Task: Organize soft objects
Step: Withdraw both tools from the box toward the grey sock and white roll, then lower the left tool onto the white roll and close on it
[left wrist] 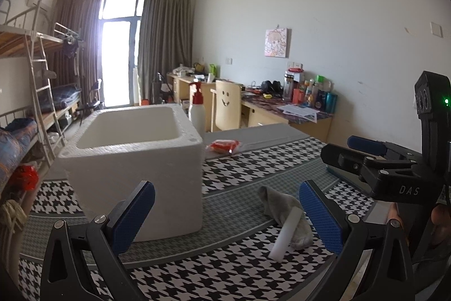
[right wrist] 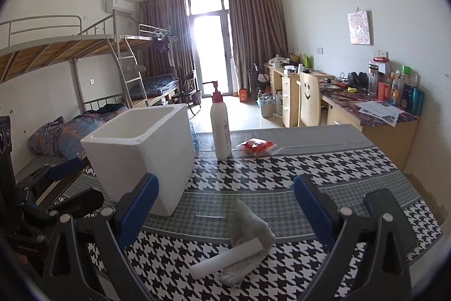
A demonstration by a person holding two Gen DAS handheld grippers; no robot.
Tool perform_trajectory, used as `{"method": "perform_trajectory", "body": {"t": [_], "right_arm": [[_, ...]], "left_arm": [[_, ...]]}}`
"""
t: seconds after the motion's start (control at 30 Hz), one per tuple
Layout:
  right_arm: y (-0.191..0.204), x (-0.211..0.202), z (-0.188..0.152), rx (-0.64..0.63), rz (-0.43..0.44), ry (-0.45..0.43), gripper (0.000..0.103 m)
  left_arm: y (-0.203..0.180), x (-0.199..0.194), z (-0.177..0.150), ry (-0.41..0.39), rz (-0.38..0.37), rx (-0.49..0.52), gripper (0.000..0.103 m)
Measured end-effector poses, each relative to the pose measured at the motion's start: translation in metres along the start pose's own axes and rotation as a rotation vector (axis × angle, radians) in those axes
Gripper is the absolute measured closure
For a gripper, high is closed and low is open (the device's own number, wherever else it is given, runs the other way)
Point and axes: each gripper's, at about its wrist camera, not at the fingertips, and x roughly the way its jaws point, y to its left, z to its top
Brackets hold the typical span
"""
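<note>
While the grey cloth (right wrist: 248,233) lies crumpled on the near part of the counter (right wrist: 324,174), with a white foam stick (right wrist: 225,258) resting across it, we judge the step in hand to be picking these up for the white foam box (right wrist: 141,148), which stands just to the left and farther back. Our right tongs (right wrist: 225,205) hang spread wide above the pile, gripping nothing; our left tongs (left wrist: 225,216) are likewise apart and empty, near the box's front wall. To do it well, we would come down over the thick middle of the cloth, pinch deep enough to gather its folds, and take the stick separately, since it looks ready to roll off. The cloth seems limp and fuzzy, the stick smooth and round, the box rigid with a grainy surface and thick walls. Farther away stand a pump bottle (right wrist: 221,129) and a red packet (right wrist: 255,145) on the houndstooth covering.
</note>
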Motion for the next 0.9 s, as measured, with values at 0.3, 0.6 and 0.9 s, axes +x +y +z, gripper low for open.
{"method": "perform_trajectory", "body": {"t": [0.3,0.6,0.9], "right_arm": [[-0.01,-0.002,-0.008,0.022,-0.035,0.015,0.005],[-0.022,-0.001,-0.014,0.042,-0.055,0.026,0.005],[-0.029,-0.002,-0.021,0.06,-0.069,0.044,0.005]], "left_arm": [[-0.012,0.01,-0.007,0.041,-0.045,0.01,0.001],[-0.025,0.019,-0.014,0.08,-0.07,0.027,0.001],[-0.037,0.037,-0.022,0.14,-0.109,0.046,0.001]]}}
